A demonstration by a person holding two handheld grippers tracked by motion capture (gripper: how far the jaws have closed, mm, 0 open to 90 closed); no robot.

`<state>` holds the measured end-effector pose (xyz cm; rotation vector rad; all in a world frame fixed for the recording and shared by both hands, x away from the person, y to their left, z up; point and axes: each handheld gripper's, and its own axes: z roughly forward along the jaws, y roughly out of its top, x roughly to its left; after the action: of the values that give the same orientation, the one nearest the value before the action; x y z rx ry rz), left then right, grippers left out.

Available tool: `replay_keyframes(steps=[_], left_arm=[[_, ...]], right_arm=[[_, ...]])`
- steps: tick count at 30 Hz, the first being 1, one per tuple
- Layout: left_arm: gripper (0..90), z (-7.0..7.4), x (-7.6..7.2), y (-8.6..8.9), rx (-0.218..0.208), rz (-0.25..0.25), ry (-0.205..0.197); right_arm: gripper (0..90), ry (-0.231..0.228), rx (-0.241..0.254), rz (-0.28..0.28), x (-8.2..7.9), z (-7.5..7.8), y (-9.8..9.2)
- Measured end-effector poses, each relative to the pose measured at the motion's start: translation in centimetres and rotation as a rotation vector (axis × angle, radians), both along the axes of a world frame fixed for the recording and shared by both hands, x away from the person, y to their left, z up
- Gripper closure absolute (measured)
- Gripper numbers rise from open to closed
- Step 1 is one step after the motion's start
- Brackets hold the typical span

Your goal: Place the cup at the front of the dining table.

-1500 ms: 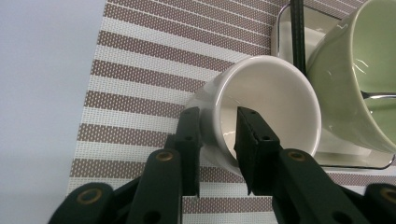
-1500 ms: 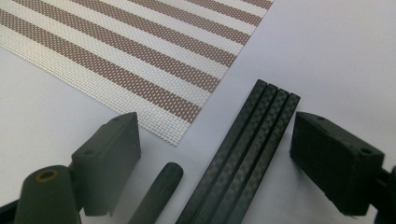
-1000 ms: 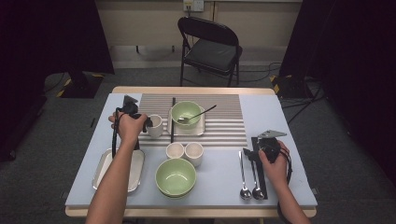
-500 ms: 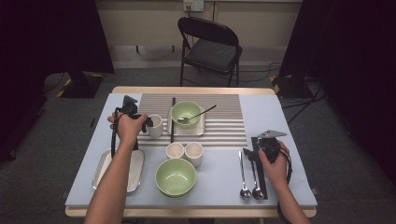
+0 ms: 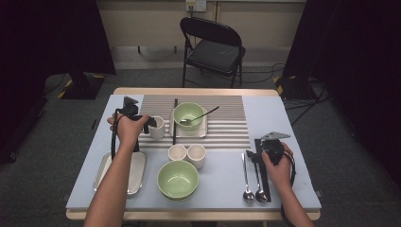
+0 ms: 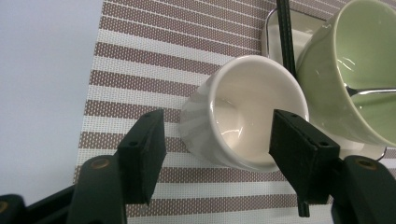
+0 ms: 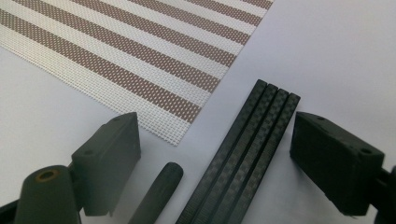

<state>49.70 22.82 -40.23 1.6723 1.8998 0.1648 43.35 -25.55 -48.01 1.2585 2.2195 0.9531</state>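
A black folding chair (image 5: 213,45) is seen beyond the table (image 5: 293,118). A large green bowl (image 5: 178,179) is set near the front edge, with two small white cups (image 5: 187,153) placed just behind it. A metal tray (image 5: 134,172) lies at the left.

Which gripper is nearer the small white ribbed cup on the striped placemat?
Left. The left gripper has its open jaws on either side of the small white ribbed cup, pads off it. The right gripper sits across the table by the black chopsticks.
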Motion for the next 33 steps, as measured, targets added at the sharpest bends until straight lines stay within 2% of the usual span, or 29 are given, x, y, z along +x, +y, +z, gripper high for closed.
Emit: replay_keyframes(steps=[15, 17, 21, 27, 33], left_arm=[[27.6, 0.5, -0.5, 0.4, 0.003, -0.027, -0.008], [27.0, 0.6, -0.7, 0.5, 0.021, -0.039, -0.007], [24.5, 0.9, -1.0, 0.5, 0.024, -0.051, -0.007], [24.3, 1.2, -1.4, 0.6, 0.037, -0.078, -0.003], [24.7, 1.1, -1.9, 0.8, 0.035, -0.082, -0.005]], right_arm=[[15.1, 0.002, 0.000, 0.001, 0.0, 0.0, 0.0], [15.1, 0.001, 0.000, 0.001, 0.0, 0.0, 0.0], [15.1, 0.001, 0.000, 0.001, 0.0, 0.0, 0.0], [15.1, 0.001, 0.000, -0.001, 0.0, 0.0, 0.0], [15.1, 0.000, 0.000, 0.000, 0.0, 0.0, 0.0]])
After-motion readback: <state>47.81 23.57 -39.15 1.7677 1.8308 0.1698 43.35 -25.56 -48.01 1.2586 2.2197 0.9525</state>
